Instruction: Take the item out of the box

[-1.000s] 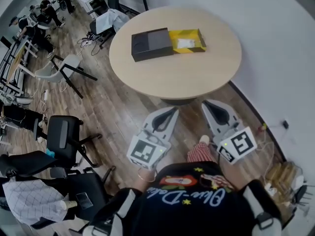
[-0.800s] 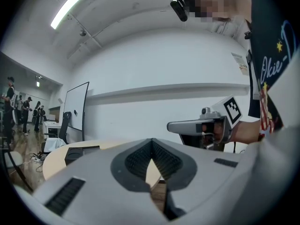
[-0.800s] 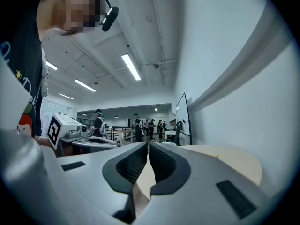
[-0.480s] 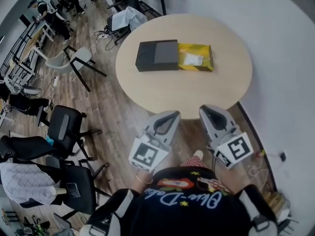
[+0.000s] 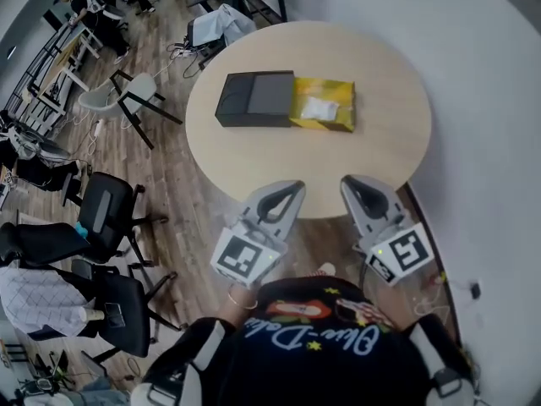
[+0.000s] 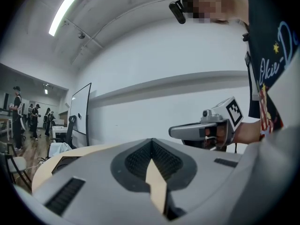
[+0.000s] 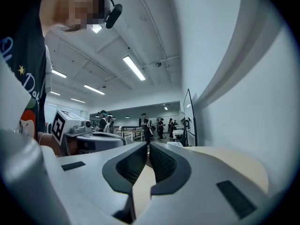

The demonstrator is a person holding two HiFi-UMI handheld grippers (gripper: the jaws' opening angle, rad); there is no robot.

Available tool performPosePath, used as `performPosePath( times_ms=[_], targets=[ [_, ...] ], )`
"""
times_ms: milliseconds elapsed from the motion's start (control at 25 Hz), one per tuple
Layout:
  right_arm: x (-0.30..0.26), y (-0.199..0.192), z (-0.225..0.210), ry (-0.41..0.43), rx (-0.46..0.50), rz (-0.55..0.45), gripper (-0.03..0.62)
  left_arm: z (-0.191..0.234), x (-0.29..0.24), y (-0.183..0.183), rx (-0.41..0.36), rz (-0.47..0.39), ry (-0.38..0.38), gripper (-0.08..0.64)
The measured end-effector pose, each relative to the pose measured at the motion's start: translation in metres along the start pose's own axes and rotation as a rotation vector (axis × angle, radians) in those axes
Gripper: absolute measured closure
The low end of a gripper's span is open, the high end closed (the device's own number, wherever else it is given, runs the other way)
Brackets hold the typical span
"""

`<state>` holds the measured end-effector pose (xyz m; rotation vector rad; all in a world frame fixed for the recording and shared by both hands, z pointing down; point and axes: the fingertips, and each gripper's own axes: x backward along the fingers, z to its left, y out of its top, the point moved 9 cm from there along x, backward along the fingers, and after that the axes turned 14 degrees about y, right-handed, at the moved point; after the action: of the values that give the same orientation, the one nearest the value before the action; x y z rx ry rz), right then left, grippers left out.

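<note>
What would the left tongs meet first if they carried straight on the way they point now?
Probably the near edge of the round beige wooden table, just ahead of the left tongs. If they clear it, the open yellow box tray. Their height is unclear.

Here's the box (image 5: pixel 283 101), lying flat and half open, well ahead of both sets of fingertips and touched by neither. Its dark sleeve (image 5: pixel 254 100) sits out beyond the left gripper (image 5: pixel 292 189) tips. The yellow tray (image 5: pixel 345 108) is slid out to the right, ahead of the gap between those tips and the right gripper (image 5: pixel 350 183). In the tray lies a white item (image 5: pixel 319 108), flat.
</note>
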<state>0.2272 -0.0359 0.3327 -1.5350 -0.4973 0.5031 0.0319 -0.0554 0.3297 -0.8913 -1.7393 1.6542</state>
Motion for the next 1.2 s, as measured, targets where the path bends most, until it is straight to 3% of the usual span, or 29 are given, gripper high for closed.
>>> performPosePath(
  times_ms=[240,560,840,1040,1200],
  targets=[
    [0.004,-0.001,-0.022,0.036,0.006,0.023,0.595,-0.007,-0.015,-0.003,-0.011,0.030,0.041,0.566],
    [-0.018,-0.016,-0.044,0.069,-0.056,0.046,0.594,0.013,-0.027,-0.016,0.014,0.083,0.114,0.566],
    [-0.036,-0.015,-0.083,0.035,-0.029,0.070,0.594,0.037,-0.076,-0.022,0.029,0.055,0.085,0.566],
    [-0.056,-0.004,-0.118,0.015,0.015,0.098,0.594,0.062,-0.113,-0.013,-0.007,0.010,0.077,0.566],
    [-0.076,-0.008,-0.144,0.031,0.056,0.131,0.594,0.080,-0.131,-0.017,0.014,0.010,0.082,0.566]
  ],
)
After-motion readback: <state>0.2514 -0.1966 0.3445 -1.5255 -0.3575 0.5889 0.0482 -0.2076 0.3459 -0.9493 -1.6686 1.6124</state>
